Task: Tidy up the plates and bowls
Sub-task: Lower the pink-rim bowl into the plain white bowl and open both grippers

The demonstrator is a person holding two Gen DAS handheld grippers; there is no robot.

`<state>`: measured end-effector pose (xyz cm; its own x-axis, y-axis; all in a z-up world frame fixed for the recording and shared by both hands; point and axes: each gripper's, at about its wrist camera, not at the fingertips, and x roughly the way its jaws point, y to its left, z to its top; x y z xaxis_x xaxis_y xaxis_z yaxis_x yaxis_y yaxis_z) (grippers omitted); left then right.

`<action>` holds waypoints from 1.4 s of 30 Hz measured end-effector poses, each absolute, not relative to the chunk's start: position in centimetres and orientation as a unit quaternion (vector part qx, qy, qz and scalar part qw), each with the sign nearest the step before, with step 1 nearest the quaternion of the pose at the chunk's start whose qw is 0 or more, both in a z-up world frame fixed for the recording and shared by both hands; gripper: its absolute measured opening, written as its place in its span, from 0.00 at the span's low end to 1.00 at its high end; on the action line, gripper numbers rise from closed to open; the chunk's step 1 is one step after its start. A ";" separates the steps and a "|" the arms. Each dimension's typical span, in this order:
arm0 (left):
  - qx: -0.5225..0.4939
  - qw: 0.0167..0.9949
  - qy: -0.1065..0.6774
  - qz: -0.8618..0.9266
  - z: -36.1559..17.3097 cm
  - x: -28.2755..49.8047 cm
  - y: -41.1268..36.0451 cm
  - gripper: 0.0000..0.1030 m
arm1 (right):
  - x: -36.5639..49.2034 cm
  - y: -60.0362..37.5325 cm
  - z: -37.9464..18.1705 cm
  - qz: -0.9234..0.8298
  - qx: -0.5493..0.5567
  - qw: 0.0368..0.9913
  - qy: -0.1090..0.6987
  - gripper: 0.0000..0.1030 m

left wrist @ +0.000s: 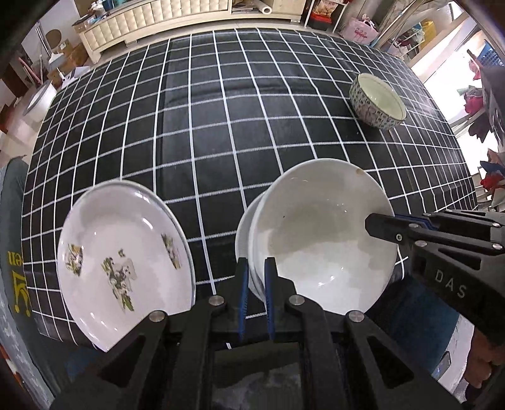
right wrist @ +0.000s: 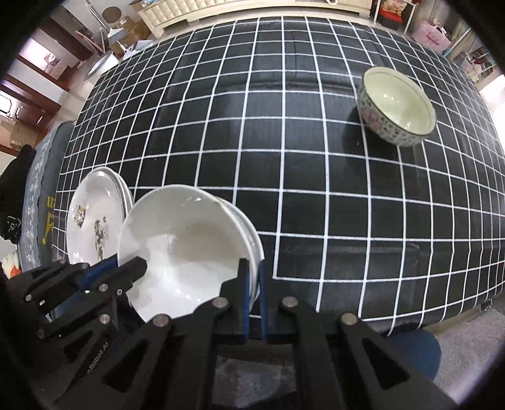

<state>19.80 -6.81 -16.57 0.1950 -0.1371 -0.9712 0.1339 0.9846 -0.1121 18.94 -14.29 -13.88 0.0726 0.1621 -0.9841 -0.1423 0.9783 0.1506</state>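
Observation:
A stack of plain white bowls [left wrist: 315, 239] [right wrist: 186, 239] hangs tilted over the near edge of the table, gripped from both sides. My left gripper [left wrist: 255, 263] [right wrist: 139, 266] is shut on the stack's left rim. My right gripper [right wrist: 252, 265] [left wrist: 374, 225] is shut on the opposite rim. Just left of the bowls lies a stack of white plates with flower prints [left wrist: 123, 261] [right wrist: 94, 220]. A small bowl with a patterned outside [left wrist: 378, 101] [right wrist: 397, 107] stands alone at the far right of the table.
The table wears a black cloth with a white grid [left wrist: 205, 126] [right wrist: 252, 142]. A grey cushioned seat [left wrist: 12, 220] [right wrist: 41, 176] stands against its left side. A cream cabinet [left wrist: 151, 22] lies beyond the far edge. A hand [left wrist: 479, 369] holds the right gripper's handle.

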 end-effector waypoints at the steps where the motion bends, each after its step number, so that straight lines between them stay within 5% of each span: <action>1: -0.001 0.772 0.629 -0.087 -16.6 19.9 -6.7 0.08 | 18.8 -14.3 -14.0 0.104 0.006 0.732 0.673 0.08; 38: -0.008 0.792 0.605 -0.088 -14.8 20.1 -6.5 0.10 | 19.2 -15.0 -13.2 0.099 -0.016 0.747 0.657 0.08; 42: 0.006 0.804 0.588 -0.089 -13.1 20.3 -6.9 0.20 | 19.1 -16.2 -10.8 0.104 -0.011 0.767 0.633 0.11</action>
<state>20.31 -6.86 -13.10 0.2936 -0.1359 -0.9462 0.1508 0.9840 -0.0946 19.11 -16.21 -10.79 0.1761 0.1444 -0.9737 -0.1735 0.9783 0.1137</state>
